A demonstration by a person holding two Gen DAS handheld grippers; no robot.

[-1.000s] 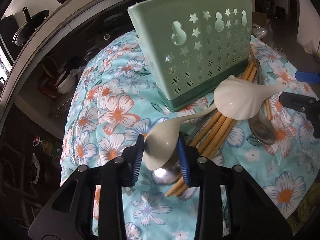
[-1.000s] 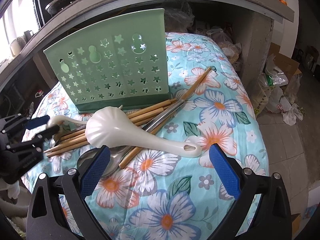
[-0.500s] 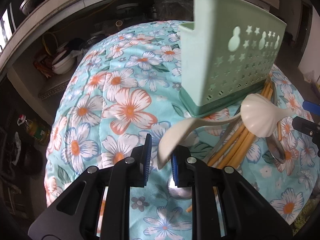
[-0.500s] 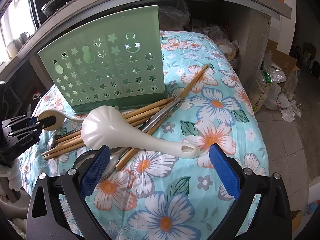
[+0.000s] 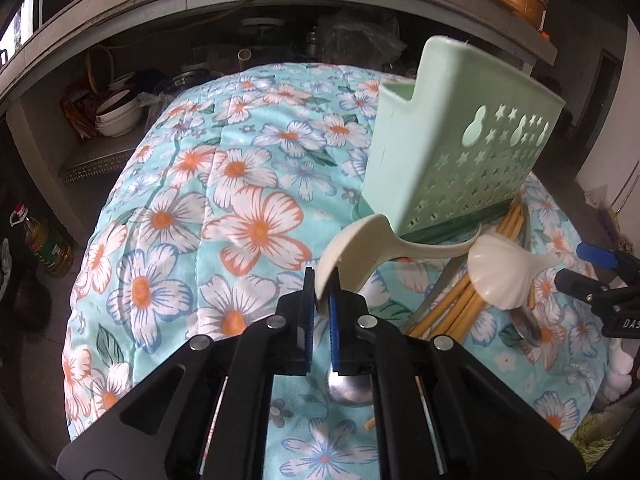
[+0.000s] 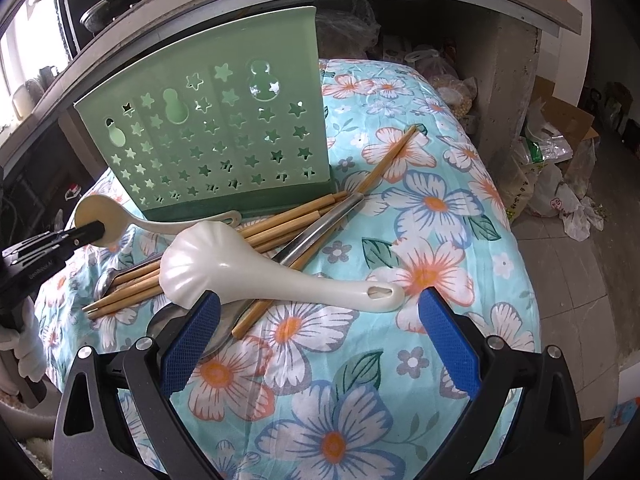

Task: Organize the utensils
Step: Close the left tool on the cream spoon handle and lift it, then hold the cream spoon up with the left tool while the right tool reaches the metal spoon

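On floral quilt (image 6: 432, 208), against front base of green perforated holder (image 6: 208, 132): loose pile of utensils. Holder upright, star and gourd cut-outs, nothing visible inside from either view.

Left gripper (image 5: 322, 312): pads pinched on bowl edge of small cream spoon (image 5: 360, 248). Jaws just closing over last moments, spoon rim between them, now clamped thin. Spoon bowl raised and tipped on edge; handle curving away toward holder base, tip with slot near the holder's foot in right wrist view (image 6: 232, 218). Whether handle tip touches the quilt: cannot tell.

Right gripper (image 6: 320, 344): fingers spread wide, nothing between pads. Hanging low over near edge of pile, apart from everything.

Pile contents:
- large white scalloped ladle (image 6: 248, 276), lying across top, bowl to left, handle with hanging slot to right
- bamboo chopsticks (image 6: 288, 220), several, fanned under ladle; 1 stray stick angled up toward right of holder
- metal-handled utensil (image 6: 324, 224), lying diagonally among chopsticks
- metal spoon bowl (image 5: 352, 388), visible just beneath left gripper's fingers, resting on quilt

Background: shelf with bowls and clutter behind, oil bottle (image 5: 48, 240) on floor at left.
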